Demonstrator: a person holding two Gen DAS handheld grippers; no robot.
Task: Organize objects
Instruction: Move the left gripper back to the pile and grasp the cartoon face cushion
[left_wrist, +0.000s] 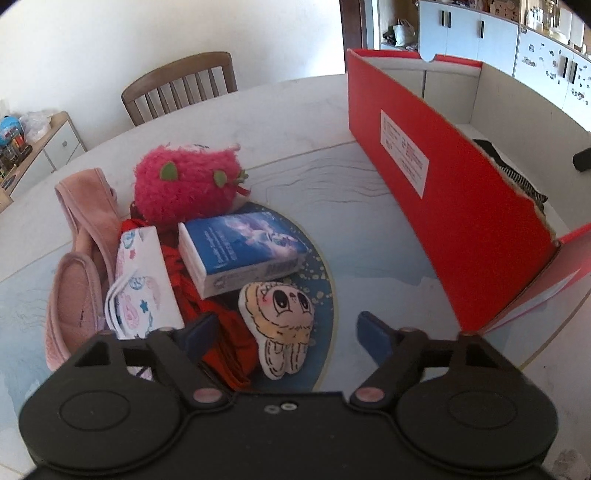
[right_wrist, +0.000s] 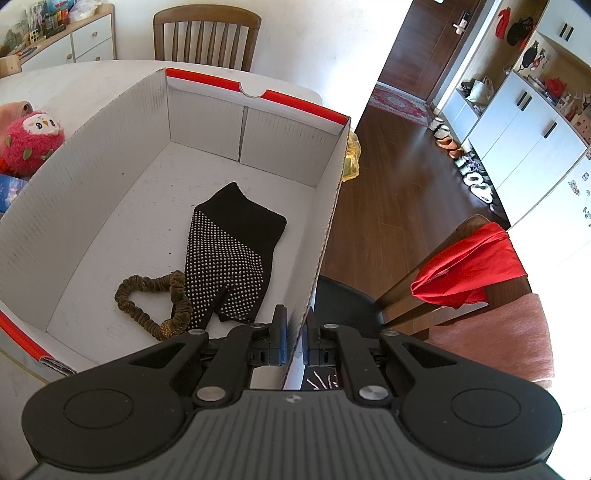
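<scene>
In the left wrist view my left gripper (left_wrist: 288, 332) is open and hovers low over a small cream plush toy with a cartoon face (left_wrist: 280, 325), which lies between its fingers. Beyond it lie a blue book (left_wrist: 240, 247), a fuzzy pink plush (left_wrist: 184, 181), a white patterned pouch (left_wrist: 144, 280), red cloth (left_wrist: 214, 325) and pink slippers (left_wrist: 81, 258). The red cardboard box (left_wrist: 443, 192) stands to the right. My right gripper (right_wrist: 295, 338) is shut on the box's right wall (right_wrist: 325, 229). A black dotted glove (right_wrist: 229, 254) and a brown scrunchie (right_wrist: 147, 295) lie inside the box.
The objects sit on a round table (left_wrist: 295, 118) with a blue mat. A wooden chair (left_wrist: 181, 88) stands behind it. To the right of the box, off the table, a chair carries red cloth (right_wrist: 469, 269) and a pink cushion (right_wrist: 491, 339).
</scene>
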